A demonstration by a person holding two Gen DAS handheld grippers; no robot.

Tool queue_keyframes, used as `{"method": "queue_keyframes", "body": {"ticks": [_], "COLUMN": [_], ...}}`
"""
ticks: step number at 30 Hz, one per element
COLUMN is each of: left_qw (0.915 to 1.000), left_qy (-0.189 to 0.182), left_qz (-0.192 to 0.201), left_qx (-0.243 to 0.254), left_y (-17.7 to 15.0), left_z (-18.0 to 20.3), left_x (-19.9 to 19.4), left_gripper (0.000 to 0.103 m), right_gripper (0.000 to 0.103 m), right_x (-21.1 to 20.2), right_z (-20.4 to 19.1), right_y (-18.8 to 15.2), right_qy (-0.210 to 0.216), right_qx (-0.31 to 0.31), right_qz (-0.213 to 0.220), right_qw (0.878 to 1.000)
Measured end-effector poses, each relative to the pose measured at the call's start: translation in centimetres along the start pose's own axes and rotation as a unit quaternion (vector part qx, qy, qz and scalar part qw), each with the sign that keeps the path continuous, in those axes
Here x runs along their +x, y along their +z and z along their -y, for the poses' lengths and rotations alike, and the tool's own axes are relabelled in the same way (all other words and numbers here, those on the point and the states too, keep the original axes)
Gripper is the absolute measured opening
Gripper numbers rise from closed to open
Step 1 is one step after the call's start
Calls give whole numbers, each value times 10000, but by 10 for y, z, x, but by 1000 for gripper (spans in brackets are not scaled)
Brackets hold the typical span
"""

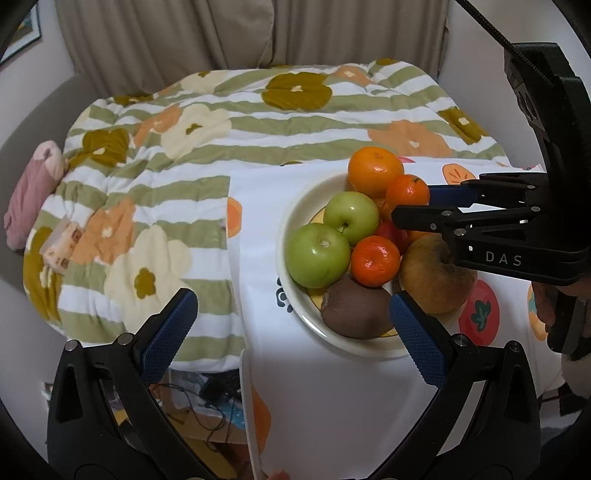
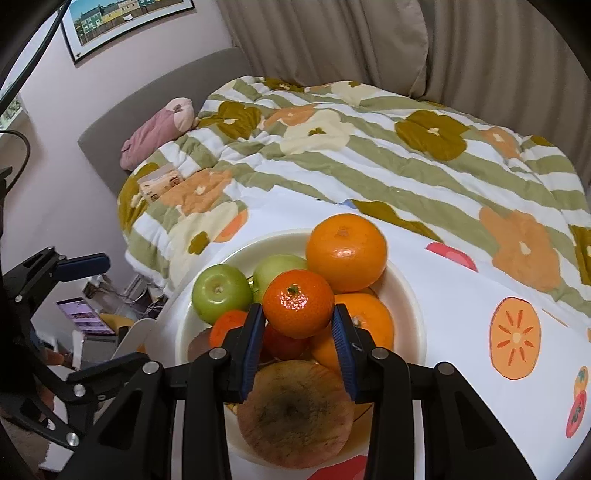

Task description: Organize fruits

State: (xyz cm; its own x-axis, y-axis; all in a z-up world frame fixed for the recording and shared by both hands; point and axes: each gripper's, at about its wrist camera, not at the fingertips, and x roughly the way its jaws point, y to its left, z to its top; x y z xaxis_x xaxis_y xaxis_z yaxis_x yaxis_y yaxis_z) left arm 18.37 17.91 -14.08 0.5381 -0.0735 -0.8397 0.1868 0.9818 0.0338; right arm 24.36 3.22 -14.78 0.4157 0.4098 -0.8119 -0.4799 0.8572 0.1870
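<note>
The right gripper's jaws clamp a glossy, dimpled mandarin; the left gripper's jaws stand apart.

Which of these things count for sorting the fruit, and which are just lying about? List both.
Job: bowl; green apples; big orange; small mandarin between the right gripper pads; brown apple; kiwi; left gripper, open.

Lying about: quilt; pink plush toy; tissue pack; picture.

Floral striped quilt on bed; pink plush beside it; framed picture on wall.
</note>
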Motion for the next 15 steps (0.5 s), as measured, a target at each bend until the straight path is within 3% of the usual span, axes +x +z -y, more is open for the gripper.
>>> {"method": "queue_keyframes", "body": {"ticks": [1, 4, 5, 15], "left_qw": [10000, 10000, 10000, 9993], "left_qy": [-4, -28, -35, -84], "left_qz": [1, 5, 3, 219], "left_qx": [6, 19, 39, 302], "left_y": [0, 0, 1, 18], "left_z": [-1, -2, -2, 4], "left_x": [0, -1, -1, -44], "left_gripper": [103, 103, 103, 103], "right_gripper": [41, 84, 89, 90], "right_x": [-1, -9, -12, -68], "right_z": [0, 1, 1, -3], "right_y": [0, -2, -3, -3], "right_qy": [-26, 35, 50, -396], "right_qx": [25, 128, 183, 693], "right_qz": [17, 114, 152, 532], "right_qw": [10000, 9998, 9997, 9954]}}
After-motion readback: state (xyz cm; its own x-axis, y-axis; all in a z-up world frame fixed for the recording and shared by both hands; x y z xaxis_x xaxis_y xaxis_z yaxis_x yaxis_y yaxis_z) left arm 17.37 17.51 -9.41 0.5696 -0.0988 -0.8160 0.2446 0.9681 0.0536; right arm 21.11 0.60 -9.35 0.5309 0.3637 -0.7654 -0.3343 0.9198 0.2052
